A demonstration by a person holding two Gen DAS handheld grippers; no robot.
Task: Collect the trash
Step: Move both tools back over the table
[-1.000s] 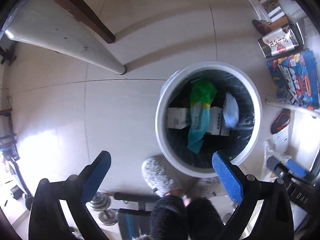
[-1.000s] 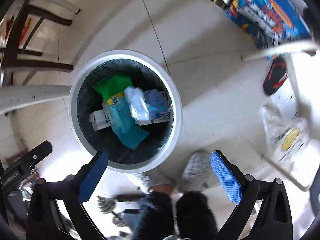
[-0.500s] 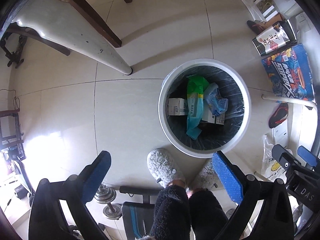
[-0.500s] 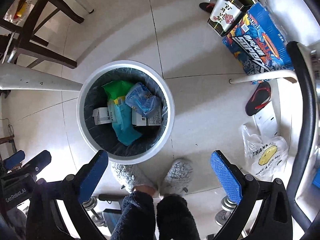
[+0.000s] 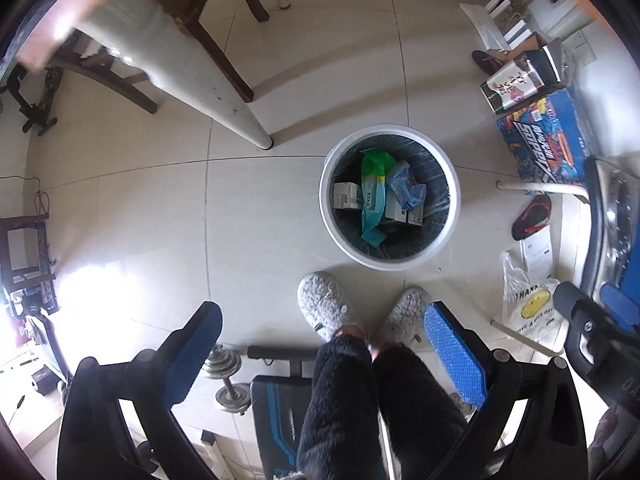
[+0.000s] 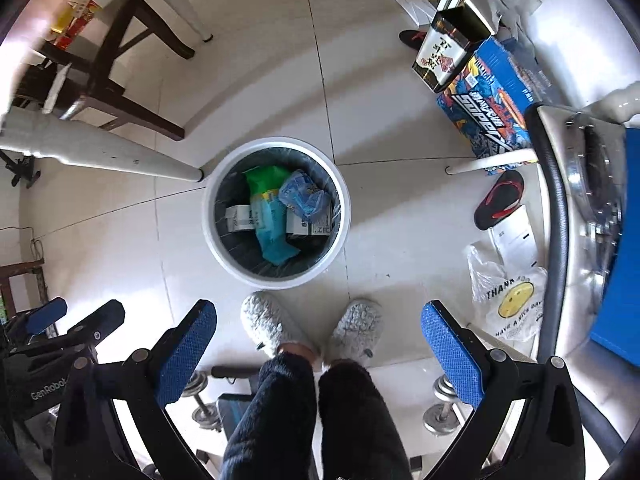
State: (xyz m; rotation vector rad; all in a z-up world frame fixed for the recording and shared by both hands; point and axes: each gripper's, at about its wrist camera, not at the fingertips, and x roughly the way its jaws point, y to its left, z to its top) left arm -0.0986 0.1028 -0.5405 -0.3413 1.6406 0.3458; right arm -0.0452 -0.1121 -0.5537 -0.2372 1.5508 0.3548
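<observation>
Left claw (image 5: 322,354): spread wide with nothing between its blue pads, held high above the tiled floor (image 5: 140,208).
Right claw (image 6: 318,350): also spread wide and holding nothing, high above the floor; its tip shows at the right edge of the left wrist view.
Trash bin (image 5: 390,258): white, round, lined with a dark bag, standing on the floor just beyond the person's feet, beside the foot of a pale worktop leg (image 5: 224,108).
Trash in the bin: a green and teal wrapper (image 6: 266,216) lies across the middle, a crumpled blue plastic packet (image 6: 302,196) rests to its right on top of a white carton (image 6: 310,224), and another white carton (image 6: 239,219) sits to its left.
Slippers (image 6: 268,326): grey and fluffy, on both feet, near side of the bin, with dark fuzzy trouser legs above them.
Right of the bin: a black and red sandal (image 6: 500,200), a clear plastic bag with a yellow smiley print (image 6: 510,302) and a blue printed cardboard box (image 6: 494,96), all on the floor and well apart from the bin.
Near edge: dumbbells (image 5: 228,376) lie on the floor by a dark exercise bench (image 5: 280,408).
</observation>
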